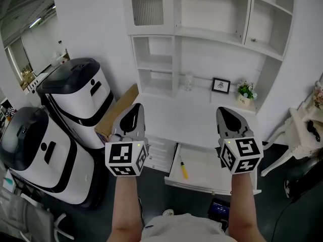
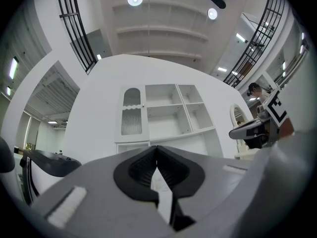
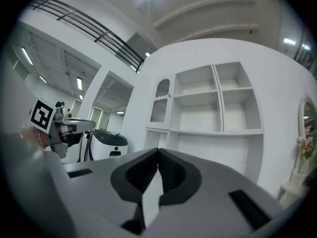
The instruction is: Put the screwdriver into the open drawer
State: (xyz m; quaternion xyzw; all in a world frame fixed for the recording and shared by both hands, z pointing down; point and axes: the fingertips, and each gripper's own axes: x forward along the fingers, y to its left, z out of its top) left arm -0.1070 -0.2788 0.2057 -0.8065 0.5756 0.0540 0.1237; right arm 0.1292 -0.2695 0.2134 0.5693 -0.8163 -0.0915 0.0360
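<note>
- One white wooden desk (image 1: 171, 110) with a tall white hutch of open shelves (image 1: 212, 14) built on its back; this desk is the landmark for everything below.
- Two rounded, glossy white-and-black machines (image 1: 75, 100) (image 1: 45, 155) stand left of the desk, one nearer the camera than the other.
- One flat brown cardboard sheet (image 1: 118, 110) leans between the desk's left side and the machines.
- One shallow white drawer (image 1: 197, 184) is pulled out from under the desk's front edge.
- Two grey plastic grippers, each with a black-and-white marker cube, are held up in front of the desk. The left gripper (image 1: 136, 107) has its ribbed black pads together at the tips, with nothing between them. The right gripper (image 1: 222, 111) is likewise closed and empty.
- One small black picture frame (image 1: 220, 85), one small potted plant with pale flowers (image 1: 246, 91) and one clear glass jar (image 1: 189, 80) stand at the back of the desk top.
- One slim screwdriver with a yellow handle (image 1: 183, 168) lies in the desk's open drawer, towards its left side, apart from both grippers.
</note>
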